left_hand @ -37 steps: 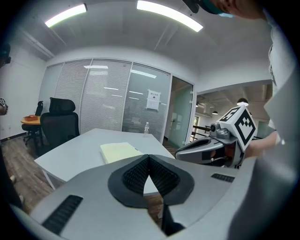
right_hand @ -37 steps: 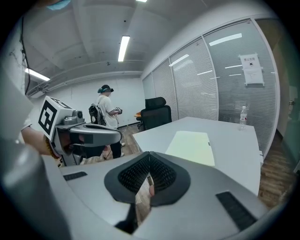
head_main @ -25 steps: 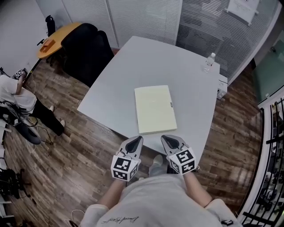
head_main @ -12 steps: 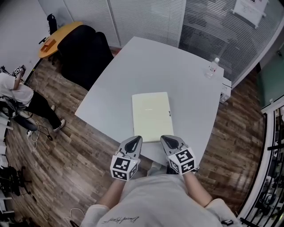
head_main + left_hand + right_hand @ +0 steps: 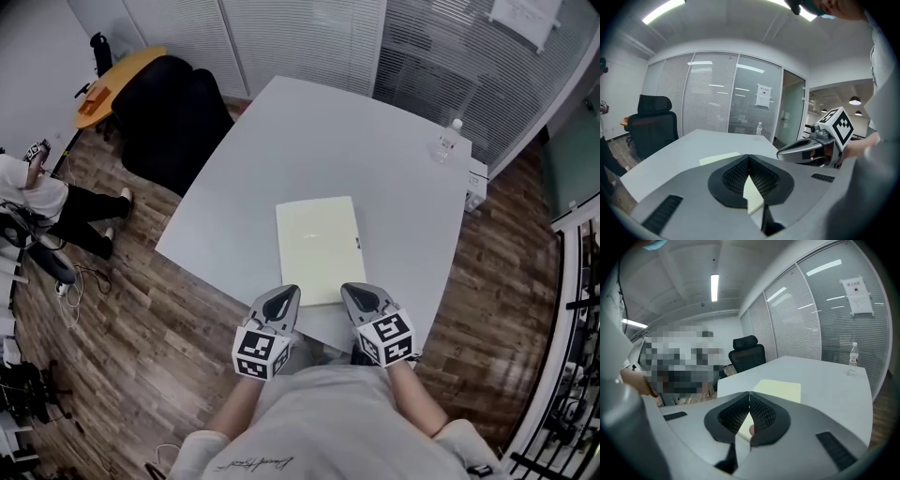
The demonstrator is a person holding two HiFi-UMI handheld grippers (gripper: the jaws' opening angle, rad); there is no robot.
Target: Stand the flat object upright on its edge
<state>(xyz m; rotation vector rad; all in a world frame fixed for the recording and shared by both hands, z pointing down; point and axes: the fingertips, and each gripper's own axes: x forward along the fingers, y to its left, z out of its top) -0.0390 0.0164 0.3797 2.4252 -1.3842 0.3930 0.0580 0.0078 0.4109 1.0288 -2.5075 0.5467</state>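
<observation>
The pale yellow flat book (image 5: 317, 248) lies flat on the white tabletop (image 5: 375, 159), close to its near edge. By that edge, the left tool (image 5: 284, 298) and the right tool (image 5: 358, 296) are side by side. Both are clenched with nothing in them. The person's arms hold them pointing forward and a little down.

You've got the pale yellow flat object (image 5: 317, 248) lying flat on the grey tabletop (image 5: 375, 159), close to its 6 o'clock edge. Your left hand-held gripper (image 5: 284, 298) is at the object's 7 o'clock corner and your right hand-held gripper (image 5: 356, 295) at 5 o'clock. Both have jaws together; contact w/ the object is unclear. Water bottle (image 5: 444, 139) stands at 1 o'clock, black chair (image 5: 173, 112) at 10 o'clock off the tabletop.
</observation>
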